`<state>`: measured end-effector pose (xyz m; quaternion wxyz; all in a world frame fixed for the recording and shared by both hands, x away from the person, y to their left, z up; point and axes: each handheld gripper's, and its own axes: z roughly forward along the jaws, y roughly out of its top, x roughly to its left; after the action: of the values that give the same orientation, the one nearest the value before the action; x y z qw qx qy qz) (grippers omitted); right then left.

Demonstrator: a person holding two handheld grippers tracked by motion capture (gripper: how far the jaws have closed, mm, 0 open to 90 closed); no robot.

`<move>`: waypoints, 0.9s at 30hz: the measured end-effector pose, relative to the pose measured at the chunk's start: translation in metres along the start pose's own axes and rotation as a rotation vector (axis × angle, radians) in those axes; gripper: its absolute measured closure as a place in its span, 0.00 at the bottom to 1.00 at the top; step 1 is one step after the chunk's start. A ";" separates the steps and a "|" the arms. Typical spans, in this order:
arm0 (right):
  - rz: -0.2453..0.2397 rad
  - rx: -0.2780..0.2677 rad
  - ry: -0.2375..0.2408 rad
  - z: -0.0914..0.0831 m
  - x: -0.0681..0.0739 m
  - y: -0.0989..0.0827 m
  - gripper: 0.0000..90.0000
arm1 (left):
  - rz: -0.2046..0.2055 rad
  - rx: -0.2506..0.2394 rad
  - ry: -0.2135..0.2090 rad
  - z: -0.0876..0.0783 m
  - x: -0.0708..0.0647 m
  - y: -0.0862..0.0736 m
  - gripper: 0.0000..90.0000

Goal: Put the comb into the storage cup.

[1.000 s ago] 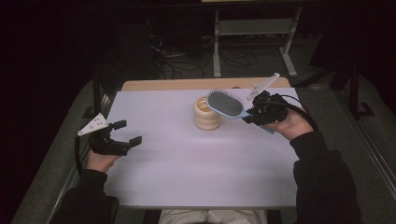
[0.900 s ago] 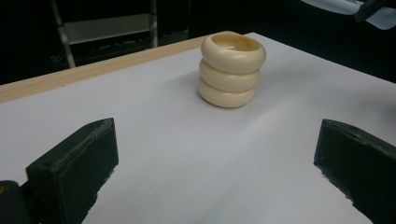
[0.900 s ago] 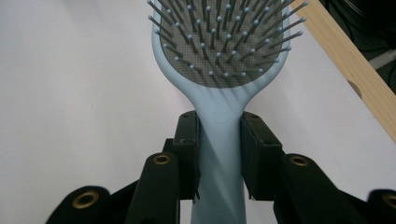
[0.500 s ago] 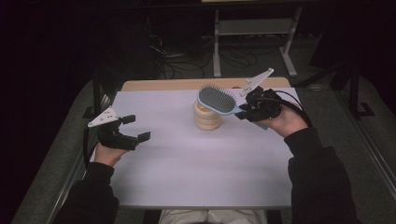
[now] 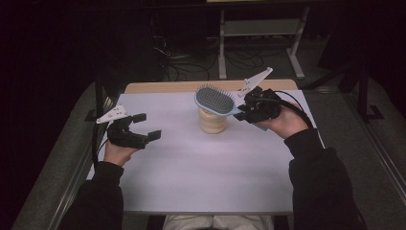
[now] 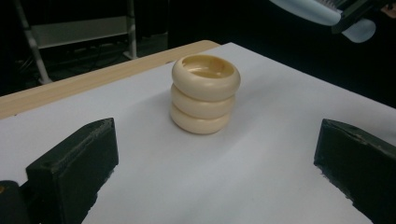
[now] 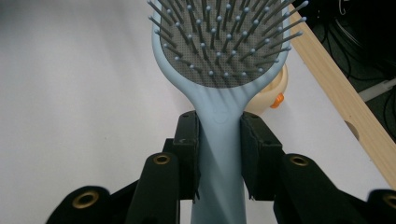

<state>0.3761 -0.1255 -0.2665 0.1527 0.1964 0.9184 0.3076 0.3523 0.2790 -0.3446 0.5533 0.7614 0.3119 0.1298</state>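
Observation:
A light-blue hairbrush [image 5: 214, 101] with grey bristles hangs in the air, its head just above a cream ribbed holder [image 5: 212, 120] at the table's far middle. My right gripper [image 5: 243, 109] is shut on the brush's handle [image 7: 218, 135], both pads pressing its sides. In the right gripper view the holder [image 7: 271, 91] peeks out behind the brush head [image 7: 223, 39]. My left gripper [image 5: 147, 126] is open and holds nothing, low over the table's left side. It faces the holder [image 6: 205, 93], whose top is open and hollow. The brush [image 6: 322, 11] shows at the top right of that view.
The white table top [image 5: 201, 177] has a wooden strip [image 5: 158, 87] along its far edge. Behind it stand a metal rack [image 5: 261, 28] and loose cables on a dark floor. The person's dark sleeves [image 5: 318, 187] come in from the bottom.
The right gripper has carried the brush left and up until its head is over the holder. The left gripper has drifted right and slightly up.

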 end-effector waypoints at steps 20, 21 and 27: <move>-0.029 -0.033 0.018 0.012 0.009 0.022 0.76 | -0.025 -0.004 -0.067 0.038 -0.014 0.026 0.00; -0.032 -0.033 0.018 0.013 0.010 0.023 0.76 | -0.028 -0.006 -0.069 0.040 -0.015 0.026 0.00; -0.043 -0.033 0.032 0.020 0.012 0.027 0.76 | -0.052 0.009 -0.084 0.053 -0.018 0.032 0.00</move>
<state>0.3804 -0.0902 -0.2667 0.1478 0.1692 0.9195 0.3225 0.3781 0.2214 -0.3313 0.5654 0.7604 0.3087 0.0820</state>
